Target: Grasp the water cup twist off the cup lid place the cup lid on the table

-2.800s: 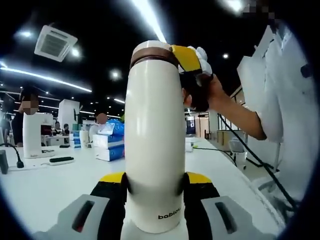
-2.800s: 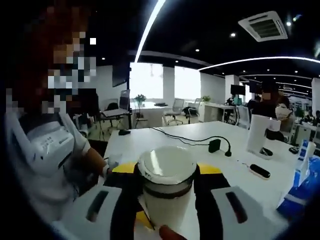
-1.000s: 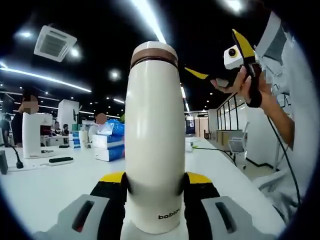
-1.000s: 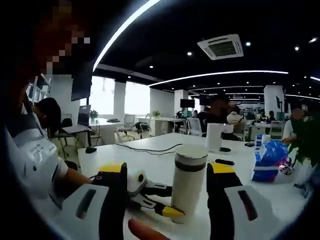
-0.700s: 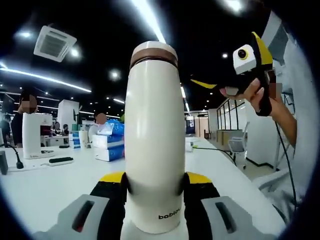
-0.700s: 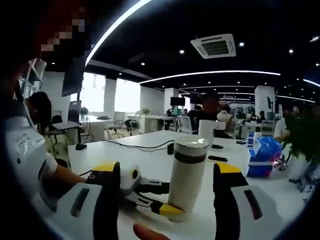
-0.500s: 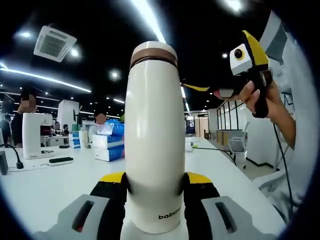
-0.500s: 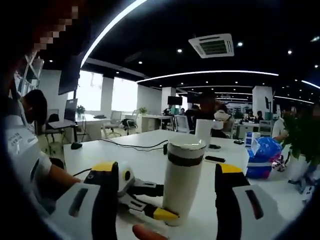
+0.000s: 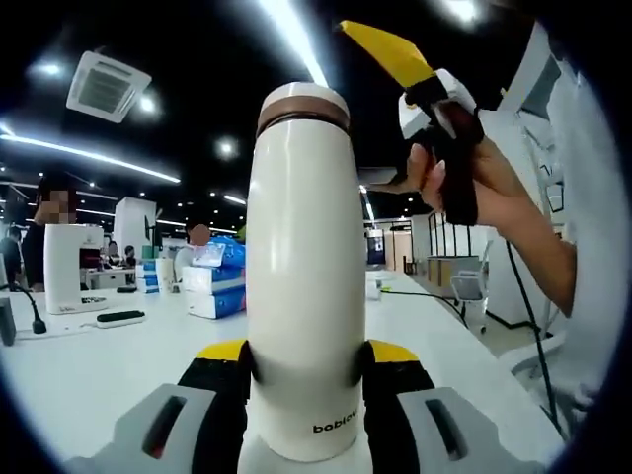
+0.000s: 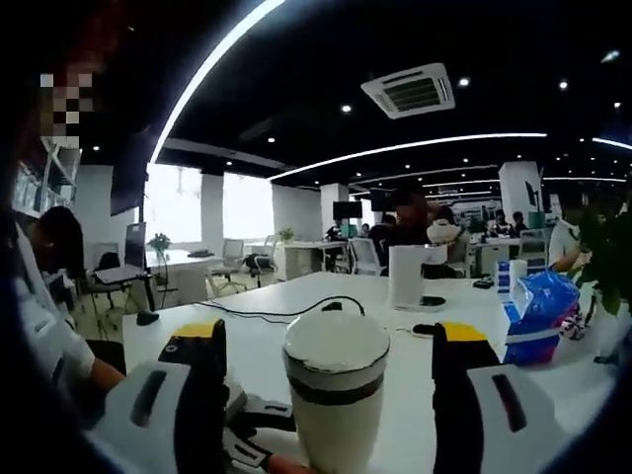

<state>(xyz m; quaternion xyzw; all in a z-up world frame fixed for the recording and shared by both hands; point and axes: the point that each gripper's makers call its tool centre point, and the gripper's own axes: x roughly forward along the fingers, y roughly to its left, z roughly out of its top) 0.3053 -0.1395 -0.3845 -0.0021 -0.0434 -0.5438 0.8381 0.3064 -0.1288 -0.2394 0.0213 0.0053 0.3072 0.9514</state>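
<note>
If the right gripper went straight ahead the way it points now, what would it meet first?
Most likely the cup lid atop the water cup, which sits between the open right gripper's jaws, though depth is unclear.
</note>
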